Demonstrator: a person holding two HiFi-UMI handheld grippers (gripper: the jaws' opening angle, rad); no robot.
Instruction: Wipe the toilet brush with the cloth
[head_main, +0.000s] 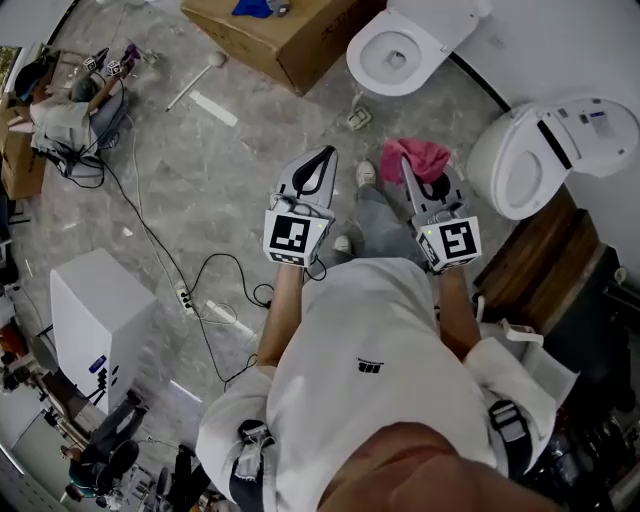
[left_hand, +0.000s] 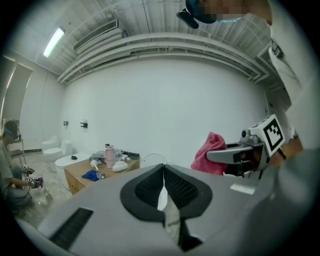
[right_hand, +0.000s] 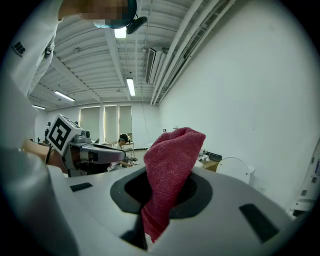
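My right gripper (head_main: 406, 166) is shut on a pink-red cloth (head_main: 422, 157), which bunches up above the closed jaws (right_hand: 170, 160). My left gripper (head_main: 325, 154) is shut too, its black pads pressed together with nothing between them (left_hand: 163, 169). Both grippers are held side by side at about the same height, pointing forward over the floor. From the left gripper view, the right gripper (left_hand: 232, 153) and the cloth (left_hand: 210, 152) appear to the right. A white long-handled brush (head_main: 195, 82) lies on the floor far ahead to the left, near a cardboard box.
A white toilet (head_main: 400, 48) stands ahead and another (head_main: 530, 160) to the right beside a wooden bench (head_main: 545, 250). The cardboard box (head_main: 290, 40) sits ahead. A white cabinet (head_main: 100, 320) and cables (head_main: 200, 285) are on the left. A person crouches far left (head_main: 60, 115).
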